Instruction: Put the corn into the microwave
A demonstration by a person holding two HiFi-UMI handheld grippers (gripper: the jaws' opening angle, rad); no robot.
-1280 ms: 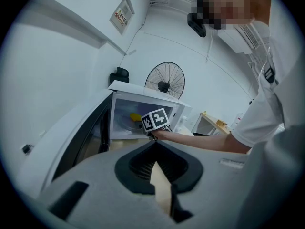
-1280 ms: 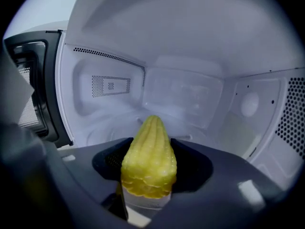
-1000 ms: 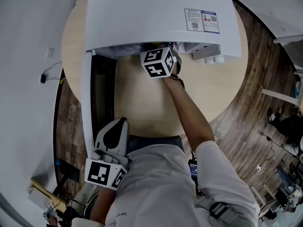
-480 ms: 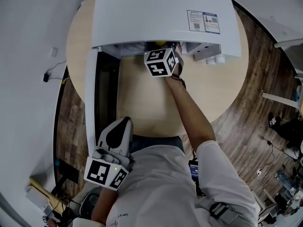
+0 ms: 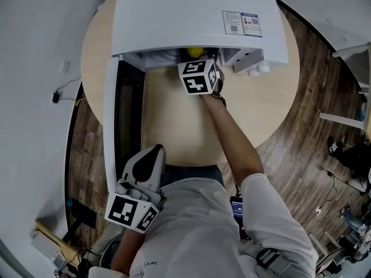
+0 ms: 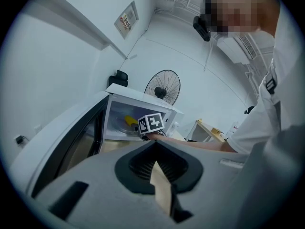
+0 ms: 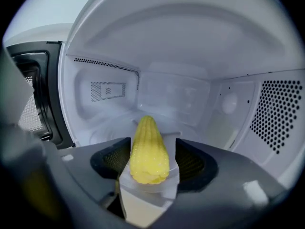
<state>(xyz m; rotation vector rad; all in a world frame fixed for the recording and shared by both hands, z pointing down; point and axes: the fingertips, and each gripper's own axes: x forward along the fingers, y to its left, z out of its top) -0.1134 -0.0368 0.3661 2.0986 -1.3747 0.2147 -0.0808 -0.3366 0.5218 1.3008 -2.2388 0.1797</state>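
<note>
Deep inside the open microwave (image 5: 191,16), upper centre of the head view: corn (image 7: 147,152) laid on the cavity floor between the jaws of the right gripper (image 7: 151,144), just spread wide and clear of it, probably for release. At lower left, left gripper (image 6: 155,151) parked aside, pinched closed on nothing.

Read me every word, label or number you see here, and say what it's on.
Sticker on the microwave top: print and codes, too small to read.
Wall sign: blurred, unreadable.
Shirt print: too small to read.
Marker cubes: square patterns, no letters.
So nothing can be quoted.
</note>
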